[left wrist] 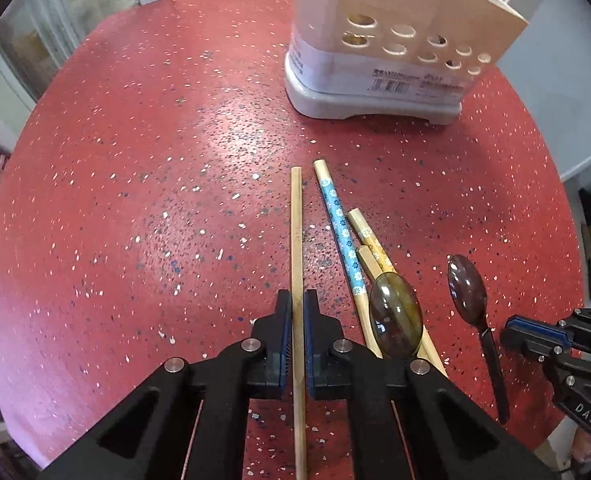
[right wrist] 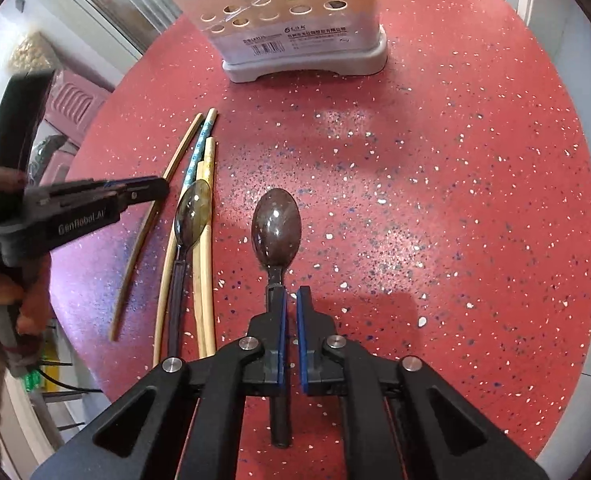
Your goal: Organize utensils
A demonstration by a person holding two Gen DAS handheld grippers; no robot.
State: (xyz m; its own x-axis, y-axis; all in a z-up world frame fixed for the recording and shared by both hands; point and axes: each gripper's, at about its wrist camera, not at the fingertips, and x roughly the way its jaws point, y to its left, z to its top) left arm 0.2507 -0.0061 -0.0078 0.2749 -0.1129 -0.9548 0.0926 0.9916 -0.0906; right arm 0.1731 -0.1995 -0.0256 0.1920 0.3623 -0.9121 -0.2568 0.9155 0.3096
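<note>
My left gripper point(left wrist: 298, 300) is shut on a plain wooden chopstick point(left wrist: 296, 232) that lies along the red table point(left wrist: 143, 184). Right of it lie a blue flowered chopstick point(left wrist: 341, 236), a yellow patterned chopstick point(left wrist: 369, 240) and a translucent brown spoon point(left wrist: 395, 316) resting over them. A dark spoon point(right wrist: 276, 226) lies further right. My right gripper point(right wrist: 291, 296) hovers over its handle with the jaws narrowly apart and the handle under the left finger. It also shows in the left wrist view point(left wrist: 535, 332). The beige utensil holder point(left wrist: 379, 40) stands at the far side.
The holder also shows in the right wrist view point(right wrist: 295, 20), with round holes and a barcode label. The round table's edge curves close on both sides. Cabinets and a pink item point(right wrist: 75, 100) lie beyond the left edge.
</note>
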